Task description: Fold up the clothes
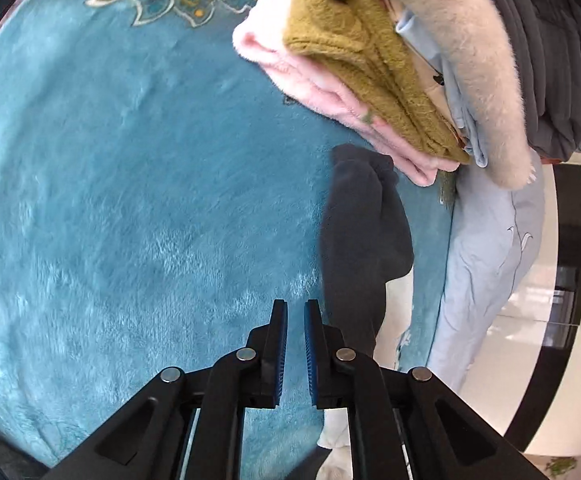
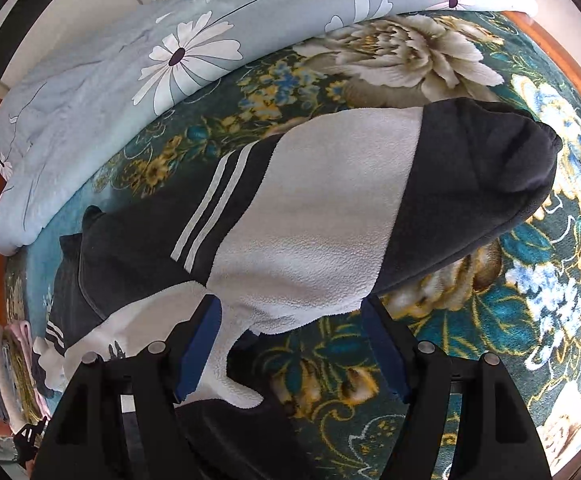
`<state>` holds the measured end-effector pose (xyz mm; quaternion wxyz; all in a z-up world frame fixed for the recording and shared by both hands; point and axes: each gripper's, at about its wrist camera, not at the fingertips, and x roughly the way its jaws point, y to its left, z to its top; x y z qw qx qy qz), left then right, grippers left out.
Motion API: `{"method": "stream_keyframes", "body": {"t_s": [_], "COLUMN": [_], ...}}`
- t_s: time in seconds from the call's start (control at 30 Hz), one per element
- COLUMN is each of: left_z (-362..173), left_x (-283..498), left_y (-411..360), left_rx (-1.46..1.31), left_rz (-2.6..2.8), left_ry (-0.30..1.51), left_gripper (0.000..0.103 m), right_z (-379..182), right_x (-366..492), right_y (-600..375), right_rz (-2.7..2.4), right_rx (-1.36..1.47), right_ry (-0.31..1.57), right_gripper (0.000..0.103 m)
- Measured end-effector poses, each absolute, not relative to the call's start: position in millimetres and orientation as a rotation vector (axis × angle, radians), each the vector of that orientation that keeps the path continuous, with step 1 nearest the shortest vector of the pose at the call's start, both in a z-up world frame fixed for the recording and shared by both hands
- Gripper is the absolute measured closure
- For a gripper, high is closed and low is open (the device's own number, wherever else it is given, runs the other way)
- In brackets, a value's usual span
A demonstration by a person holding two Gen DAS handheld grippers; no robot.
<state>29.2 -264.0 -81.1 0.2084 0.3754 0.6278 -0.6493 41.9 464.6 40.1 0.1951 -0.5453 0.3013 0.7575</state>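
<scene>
While the black-and-white top (image 2: 306, 216) lies spread on the floral blanket (image 2: 530, 280), both grippers hang above it, holding nothing.

Right gripper (image 2: 292, 344) gapes wide over the top's white hem; its lower edge is hidden behind the fingers. Left gripper (image 1: 295, 346) is nearly closed, a narrow gap showing blanket. A folded stack (image 1: 370, 80) and quilt (image 2: 110, 80) run out of frame.

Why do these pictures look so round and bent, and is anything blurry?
Left wrist view: fisheye lens curves the teal blanket inside a dark circular border; the blanket's pile looks slightly smeared, the left tongs sharp. Right wrist view: the floral quilt bows along the rim; even daylight, no glare on the black-and-white fleece top.
</scene>
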Motion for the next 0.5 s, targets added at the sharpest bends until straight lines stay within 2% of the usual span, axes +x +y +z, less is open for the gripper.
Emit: {"method": "stream_keyframes", "body": {"t_s": [0.03, 0.07, 0.13, 0.17, 0.2, 0.37, 0.43, 0.5], "left_z": [-79, -77, -73, -75, -78, -94, -100, -101], "left_x": [23, 16, 1, -4, -8, -31, -31, -36], "left_y": [-261, -258, -251, -250, -249, -245, -250, -253], "left_rx": [1.066, 1.092, 1.144, 1.159, 1.172, 1.235, 1.181, 1.153], "left_rz": [-1.823, -1.842, -1.878, -1.870, -1.858, -1.795, -1.753, -1.741], "left_ry": [1.734, 1.718, 1.684, 1.677, 1.672, 1.647, 1.698, 1.730], "left_gripper": [0.074, 0.068, 0.046, 0.042, 0.039, 0.039, 0.039, 0.043], "right_z": [40, 40, 41, 41, 41, 36, 36, 36], "right_x": [42, 41, 38, 36, 33, 25, 26, 27], "right_y": [464, 464, 462, 461, 458, 436, 429, 423], "right_rz": [2.127, 2.135, 2.146, 2.150, 2.155, 2.191, 2.205, 2.214], "right_rx": [-1.527, -1.524, -1.526, -1.528, -1.533, -1.611, -1.646, -1.675], "right_ry": [0.847, 0.851, 0.844, 0.836, 0.831, 0.811, 0.774, 0.730], "right_gripper": [0.030, 0.030, 0.030, 0.030, 0.030, 0.030, 0.030, 0.030]}}
